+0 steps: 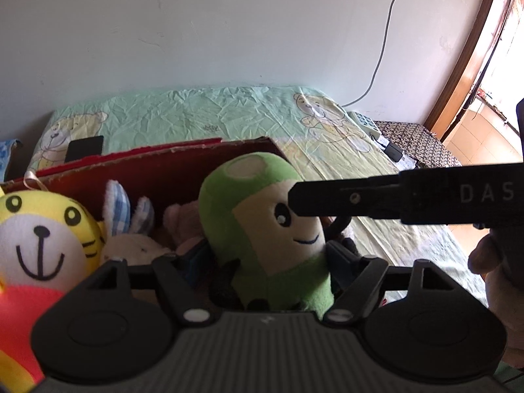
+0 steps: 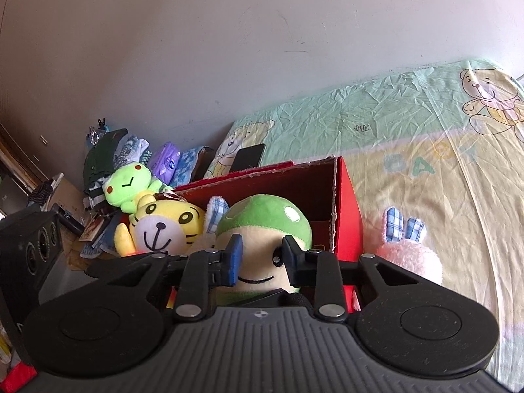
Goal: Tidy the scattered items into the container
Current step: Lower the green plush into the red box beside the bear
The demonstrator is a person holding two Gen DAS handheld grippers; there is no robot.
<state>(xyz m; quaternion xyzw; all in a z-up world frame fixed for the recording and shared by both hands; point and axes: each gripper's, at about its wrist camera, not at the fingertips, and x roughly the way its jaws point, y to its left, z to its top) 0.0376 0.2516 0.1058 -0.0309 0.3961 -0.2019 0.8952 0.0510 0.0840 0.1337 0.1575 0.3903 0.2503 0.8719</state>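
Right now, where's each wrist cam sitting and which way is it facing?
Left wrist: on the left gripper, facing across the box toward bed and wall; own jaws show, plus the right gripper and a hand.
Right wrist: on the right gripper, facing the box, bed to the right; only its own jaws show.
Shared: green plush, tiger, box, bed.

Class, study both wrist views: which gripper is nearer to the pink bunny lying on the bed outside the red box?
Right. The right gripper is at the green mushroom plush, with the pink bunny just beside it. The left gripper shows no bunny.
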